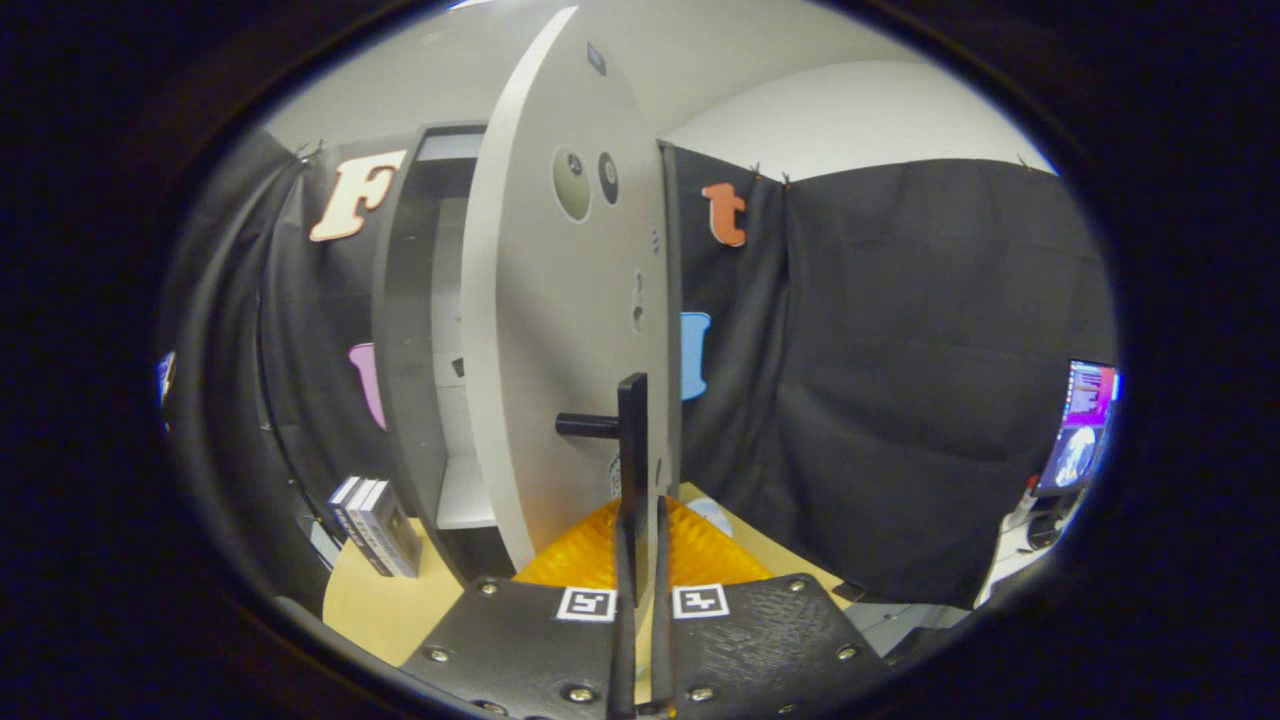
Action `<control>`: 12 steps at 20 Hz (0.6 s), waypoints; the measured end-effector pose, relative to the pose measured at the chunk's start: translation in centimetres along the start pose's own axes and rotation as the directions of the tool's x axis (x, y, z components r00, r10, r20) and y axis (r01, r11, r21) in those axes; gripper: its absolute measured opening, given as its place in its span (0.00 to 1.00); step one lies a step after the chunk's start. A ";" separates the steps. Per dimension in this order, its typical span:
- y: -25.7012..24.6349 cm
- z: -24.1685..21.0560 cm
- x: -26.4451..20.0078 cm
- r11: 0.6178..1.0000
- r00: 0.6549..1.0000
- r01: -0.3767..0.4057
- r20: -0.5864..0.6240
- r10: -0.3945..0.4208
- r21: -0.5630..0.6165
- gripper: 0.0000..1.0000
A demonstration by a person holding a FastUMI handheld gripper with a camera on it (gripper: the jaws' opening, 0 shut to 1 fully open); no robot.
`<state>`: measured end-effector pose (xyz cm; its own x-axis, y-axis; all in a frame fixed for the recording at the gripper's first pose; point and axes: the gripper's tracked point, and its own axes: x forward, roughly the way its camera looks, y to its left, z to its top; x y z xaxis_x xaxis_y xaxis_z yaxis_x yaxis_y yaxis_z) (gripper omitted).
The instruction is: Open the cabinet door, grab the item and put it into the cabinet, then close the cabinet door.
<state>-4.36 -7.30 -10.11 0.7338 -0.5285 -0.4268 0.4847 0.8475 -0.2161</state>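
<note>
**Door handle pinched, door swung partly open**

Books [375,525] stand upright at the far left on the worktop [375,610], just beside the cabinet [400,330]; judge them the likely item to stow, though you cannot be sure from here. Next comes the cabinet's open mouth, with a pale shelf [465,495] showing low inside. The cabinet door [560,330] stands edge-on to you, right of that opening, hinged on its far side and swung out toward you.

Your gripper [640,560] is pressed nearly together, its fingers closed on the dark handle [633,440]. The handle's bar runs upright, straight ahead of the fingers, with a short stub reaching left to the door face. So the pull goes along an arc: the door needs to travel further to the right to clear the opening.

Beyond the fingers an orange ribbed object [610,555] lies on the worktop under the door's edge; it may foul the swing. Further right hangs the black cloth wall [900,380], and a monitor [1085,425] at the far right, well apart.
</note>
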 end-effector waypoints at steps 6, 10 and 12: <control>-2.3 0.0 0.1 0.998 0.999 0.051 -0.022 -0.050 0.031 0.06; -2.2 -0.4 0.1 0.999 0.998 0.001 -0.058 0.002 0.050 0.06; -2.4 -0.4 0.0 0.996 0.997 -0.010 -0.078 0.016 0.083 0.06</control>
<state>-5.71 -9.36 -9.90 0.7025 -0.5092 -0.4973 0.5153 0.8458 -0.1381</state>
